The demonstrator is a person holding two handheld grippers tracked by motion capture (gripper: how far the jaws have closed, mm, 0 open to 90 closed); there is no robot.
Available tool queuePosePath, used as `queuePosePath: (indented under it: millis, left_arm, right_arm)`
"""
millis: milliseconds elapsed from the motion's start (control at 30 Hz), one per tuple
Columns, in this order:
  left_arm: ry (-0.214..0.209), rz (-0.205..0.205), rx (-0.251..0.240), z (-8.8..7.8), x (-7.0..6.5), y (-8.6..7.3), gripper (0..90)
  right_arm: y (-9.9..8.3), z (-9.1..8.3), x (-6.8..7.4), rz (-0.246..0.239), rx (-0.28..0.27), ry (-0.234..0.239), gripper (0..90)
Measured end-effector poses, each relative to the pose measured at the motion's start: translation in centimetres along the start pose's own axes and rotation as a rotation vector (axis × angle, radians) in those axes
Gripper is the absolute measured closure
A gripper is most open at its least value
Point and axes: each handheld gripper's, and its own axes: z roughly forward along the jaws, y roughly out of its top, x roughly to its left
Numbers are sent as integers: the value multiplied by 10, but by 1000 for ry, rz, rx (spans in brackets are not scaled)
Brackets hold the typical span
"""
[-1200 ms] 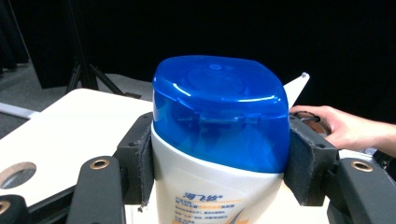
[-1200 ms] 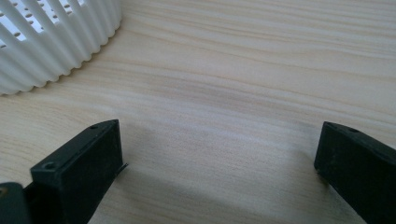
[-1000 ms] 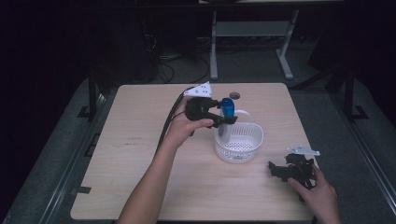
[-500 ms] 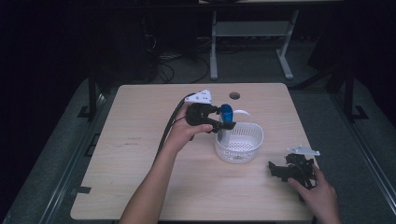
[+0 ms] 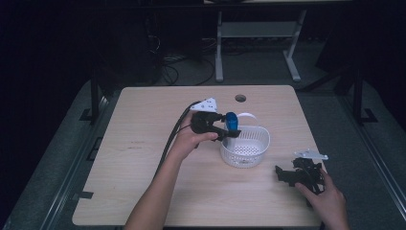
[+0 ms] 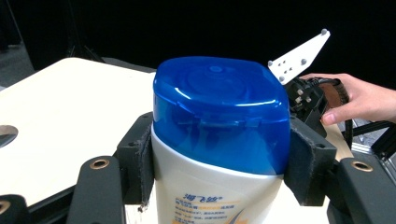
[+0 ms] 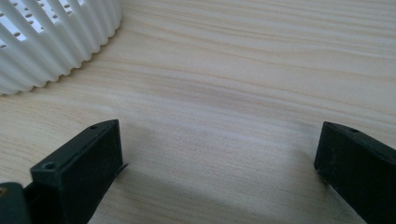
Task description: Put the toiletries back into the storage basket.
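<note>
On a pale wood table (image 5: 143, 143) in a dark room, the left gripper (image 5: 229, 132) clamps a blue-capped bottle (image 5: 231, 121) over the white basket's (image 5: 246, 148) rim, its lower half hidden, while the right gripper (image 5: 287, 175) rests at the table's edge with jaws wide apart.

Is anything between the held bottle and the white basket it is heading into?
Nothing visible. The left gripper clamps the bottle at the basket's near-left rim, its lower part already at the opening. The basket looks empty, and its raised handle arcs behind the bottle, not across its path.
</note>
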Motion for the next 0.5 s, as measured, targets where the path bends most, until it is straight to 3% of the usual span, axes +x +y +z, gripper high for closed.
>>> queuePosePath:
  millis: [500]
  left_arm:
    - [2,-16,32,12,1,-18,367]
  right_arm:
    - [0,0,0,0,0,-1,5]
